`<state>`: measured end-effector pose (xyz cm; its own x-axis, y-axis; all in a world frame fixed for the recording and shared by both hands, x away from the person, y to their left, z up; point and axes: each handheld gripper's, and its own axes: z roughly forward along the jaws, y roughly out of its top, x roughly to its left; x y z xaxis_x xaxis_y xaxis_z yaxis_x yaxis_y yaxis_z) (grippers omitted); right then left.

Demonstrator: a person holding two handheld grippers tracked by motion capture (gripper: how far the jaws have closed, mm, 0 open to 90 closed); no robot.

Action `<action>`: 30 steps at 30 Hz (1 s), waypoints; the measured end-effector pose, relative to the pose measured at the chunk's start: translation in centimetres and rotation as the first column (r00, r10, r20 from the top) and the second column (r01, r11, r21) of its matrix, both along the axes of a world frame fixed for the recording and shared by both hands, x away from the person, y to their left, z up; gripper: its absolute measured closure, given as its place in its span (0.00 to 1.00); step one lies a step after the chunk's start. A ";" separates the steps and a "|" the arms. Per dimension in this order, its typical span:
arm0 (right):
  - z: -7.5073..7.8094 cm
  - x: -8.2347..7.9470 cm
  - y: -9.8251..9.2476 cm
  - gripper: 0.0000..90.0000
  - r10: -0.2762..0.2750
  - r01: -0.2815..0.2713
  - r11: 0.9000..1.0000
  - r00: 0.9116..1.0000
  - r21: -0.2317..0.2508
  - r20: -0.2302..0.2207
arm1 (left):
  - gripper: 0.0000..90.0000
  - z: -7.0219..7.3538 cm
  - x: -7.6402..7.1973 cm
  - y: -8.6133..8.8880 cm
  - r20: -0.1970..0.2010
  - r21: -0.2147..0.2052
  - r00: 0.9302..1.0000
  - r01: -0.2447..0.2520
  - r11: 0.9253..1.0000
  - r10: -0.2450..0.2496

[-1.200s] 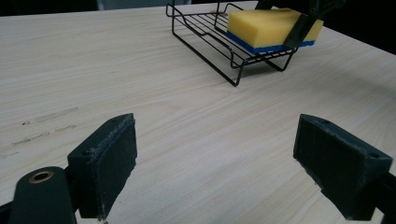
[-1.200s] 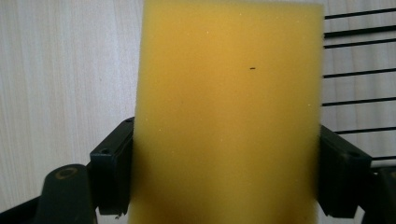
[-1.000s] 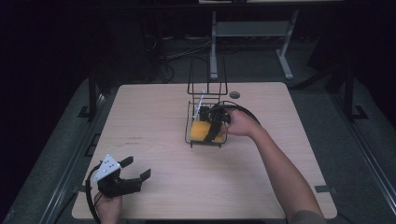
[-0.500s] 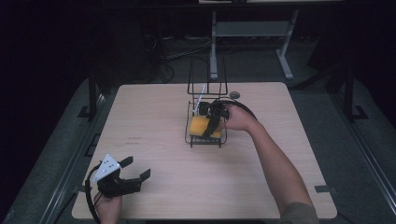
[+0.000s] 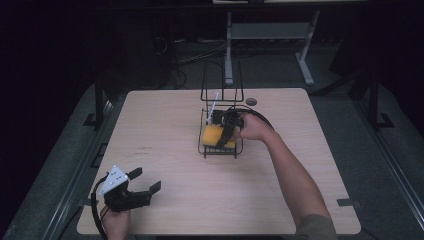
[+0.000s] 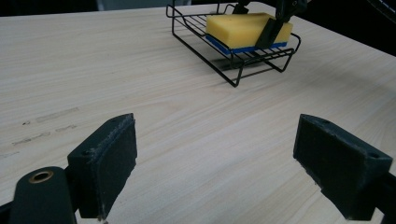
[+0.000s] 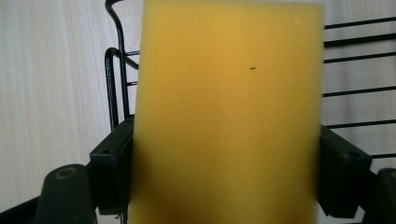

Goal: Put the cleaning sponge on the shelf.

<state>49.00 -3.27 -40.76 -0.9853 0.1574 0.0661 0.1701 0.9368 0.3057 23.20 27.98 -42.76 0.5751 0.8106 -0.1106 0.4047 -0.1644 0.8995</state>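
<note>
Step in hand: right tongs (image 5: 226, 134) were placing the sponge (image 5: 215, 135) in the wire rack (image 5: 220, 150), or lifting it out; couldn't tell which.
Right tongs: clamped on sponge, one jaw on each long side, seen clearly in the right gripper view (image 7: 229, 182).
Left tongs: (image 5: 145, 182) jaws wide apart, nothing between them, low over the near-left of the counter (image 5: 165, 125), well apart from the rack.
Sponge location: in the rack's lower tray near the middle of the counter, lying flat, yellow side up; looked to be resting on the wires in the left gripper view (image 6: 247, 29).
Doing it well: probably keep the sponge level, squeeze lightly since foam buckles, keep jaw tips off the rim wires, move straight up or down.
Risk: a jaw could snag a wire and drag the light rack.
Sponge material: soft yellow foam, fine pores, rectangular block, thin blue scrub layer underneath.
Rack: thin black wire, open grid floor, raised rim, tall looped upright at back.
Counter: pale wood-grain, smooth, matte, rounded corners.
Jaw pads: black, blocky, slightly rough.
</note>
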 end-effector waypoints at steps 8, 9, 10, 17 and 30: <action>-0.2 0.0 0.1 0.23 0.009 -0.009 1.000 1.000 -0.006 0.010 | 0.14 0.0 0.0 0.1 0.001 -0.003 1.000 0.000 1.000 0.000; -0.2 -0.1 0.1 0.23 0.005 -0.005 1.000 1.000 -0.008 0.009 | 0.14 0.0 0.0 0.1 0.001 -0.002 1.000 -0.001 1.000 0.001; -0.2 -0.1 0.1 0.23 0.007 -0.007 1.000 1.000 -0.009 0.010 | 0.14 0.0 0.0 0.1 0.000 -0.004 1.000 -0.001 1.000 0.001; -0.5 -0.2 0.5 0.21 0.009 -0.009 1.000 1.000 -0.009 0.011 | 0.14 0.1 -0.1 0.0 0.002 -0.004 1.000 -0.002 1.000 0.002; -0.1 -0.4 0.5 0.18 -0.001 0.002 1.000 1.000 -0.012 0.019 | 0.14 0.0 0.0 0.0 -0.001 -0.002 1.000 0.001 1.000 -0.001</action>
